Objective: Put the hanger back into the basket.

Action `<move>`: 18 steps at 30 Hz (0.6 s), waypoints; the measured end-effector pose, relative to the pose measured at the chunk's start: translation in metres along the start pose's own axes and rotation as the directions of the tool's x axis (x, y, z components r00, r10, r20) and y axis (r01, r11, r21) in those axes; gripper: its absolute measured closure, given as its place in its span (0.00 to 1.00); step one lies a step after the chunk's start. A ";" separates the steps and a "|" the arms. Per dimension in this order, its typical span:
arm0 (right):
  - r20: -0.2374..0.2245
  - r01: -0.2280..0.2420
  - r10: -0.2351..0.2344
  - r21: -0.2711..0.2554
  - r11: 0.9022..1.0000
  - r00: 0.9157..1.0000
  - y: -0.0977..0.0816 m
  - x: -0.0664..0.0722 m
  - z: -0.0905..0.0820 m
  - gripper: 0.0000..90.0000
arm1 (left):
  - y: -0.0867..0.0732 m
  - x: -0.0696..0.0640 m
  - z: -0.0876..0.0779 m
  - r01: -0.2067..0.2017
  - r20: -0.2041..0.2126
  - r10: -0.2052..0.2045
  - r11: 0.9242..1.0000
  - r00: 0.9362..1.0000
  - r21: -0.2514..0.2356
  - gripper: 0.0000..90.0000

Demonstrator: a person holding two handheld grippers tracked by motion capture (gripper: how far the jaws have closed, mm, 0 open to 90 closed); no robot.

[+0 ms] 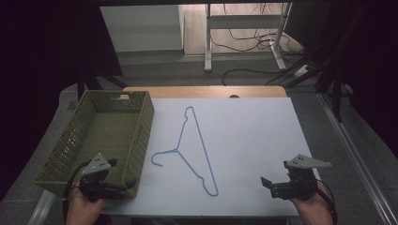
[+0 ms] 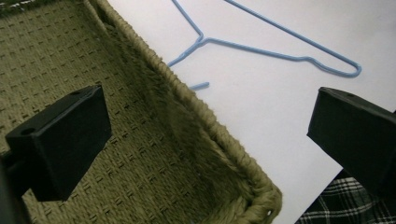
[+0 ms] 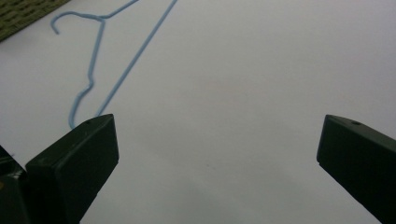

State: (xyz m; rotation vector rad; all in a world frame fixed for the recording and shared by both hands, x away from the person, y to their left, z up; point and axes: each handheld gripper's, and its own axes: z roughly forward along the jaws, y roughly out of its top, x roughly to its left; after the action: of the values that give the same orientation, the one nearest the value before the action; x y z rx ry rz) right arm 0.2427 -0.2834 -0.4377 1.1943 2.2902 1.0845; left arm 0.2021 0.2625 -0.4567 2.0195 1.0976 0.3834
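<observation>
White sheeting covers the counter [image 1: 253, 140], and near its middle lies a thin blue wire hanger [image 1: 192, 150], flat, its hook curling toward a woven olive basket [image 1: 70, 140] at the left, just beside it and apparently not touching. Nothing is held yet; this looks like the start of a pickup. The left hand-held gripper [image 1: 123, 186] hovers over the basket's near corner, jaws spread wide. The right hand-held gripper [image 1: 268, 185] waits at the counter's near right, also spread. Next likely calls for closing on the thin wire.
</observation>
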 end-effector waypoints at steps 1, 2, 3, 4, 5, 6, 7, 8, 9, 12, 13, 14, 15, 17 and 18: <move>-0.010 0.001 -0.001 -0.001 1.000 1.000 0.002 0.002 0.001 0.00 | 0.000 0.000 0.000 -0.002 -0.002 0.002 1.000 1.000 0.001 0.00; -0.014 0.006 -0.006 -0.002 1.000 1.000 0.003 0.003 0.002 0.00 | 0.000 -0.001 0.000 -0.006 -0.004 0.006 1.000 1.000 0.002 0.00; -0.017 0.010 -0.010 0.001 1.000 1.000 0.004 0.005 0.003 0.00 | 0.000 -0.001 0.000 -0.010 -0.005 0.010 1.000 1.000 0.001 0.00; -0.022 0.010 -0.010 0.005 1.000 1.000 0.006 0.007 0.005 0.00 | 0.000 -0.001 0.000 -0.011 -0.005 0.011 1.000 1.000 -0.001 0.00; -0.028 0.008 -0.008 0.005 1.000 1.000 0.007 0.008 0.006 0.00 | 0.000 -0.001 -0.001 -0.015 -0.005 0.015 1.000 1.000 -0.005 0.00; -0.039 0.005 -0.005 0.006 1.000 0.999 0.008 0.009 0.008 0.00 | 0.001 -0.002 -0.001 -0.018 -0.004 0.018 1.000 1.000 -0.012 0.00; -0.046 0.007 -0.007 0.010 1.000 0.999 0.010 0.011 0.009 0.00 | 0.001 -0.002 -0.002 -0.020 -0.002 0.020 1.000 1.000 -0.016 0.00; -0.051 0.009 -0.008 0.012 1.000 0.999 0.012 0.012 0.010 0.00 | 0.001 -0.002 -0.002 -0.022 -0.003 0.021 1.000 1.000 -0.020 0.00; -0.057 0.013 -0.012 0.012 1.000 0.998 0.014 0.014 0.012 0.00 | 0.001 -0.002 -0.002 -0.023 -0.007 0.023 1.000 1.000 -0.020 0.00; -0.067 0.029 -0.028 0.014 0.999 0.997 0.020 0.020 0.018 0.00 | 0.001 -0.002 -0.003 -0.023 -0.013 0.023 0.999 1.000 -0.022 0.00; -0.069 0.039 -0.038 0.021 0.999 0.997 0.022 0.023 0.020 0.00 | 0.001 -0.002 -0.003 -0.022 -0.010 0.022 0.999 1.000 -0.023 0.00; -0.066 0.054 -0.052 0.034 0.998 0.996 0.024 0.026 0.024 0.00 | 0.001 -0.002 -0.003 -0.022 -0.009 0.021 1.000 1.000 -0.022 0.00; -0.068 0.062 -0.059 0.040 0.997 0.996 0.026 0.028 0.026 0.00 | 0.001 -0.002 -0.003 -0.022 -0.010 0.022 1.000 1.000 -0.022 0.00; -0.080 0.076 -0.072 0.048 0.996 0.994 0.030 0.032 0.032 0.00 | 0.001 -0.003 -0.002 -0.026 -0.012 0.026 0.999 1.000 -0.018 0.00; -0.085 0.081 -0.077 0.052 0.995 0.993 0.032 0.034 0.034 0.00 | 0.001 -0.003 -0.002 -0.028 -0.014 0.028 0.999 1.000 -0.017 0.00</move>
State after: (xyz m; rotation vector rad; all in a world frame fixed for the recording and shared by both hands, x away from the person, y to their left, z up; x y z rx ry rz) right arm 0.2604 -0.2285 -0.4340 1.0880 2.4228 1.0674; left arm 0.1999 0.2610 -0.4540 2.0216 1.0719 0.4197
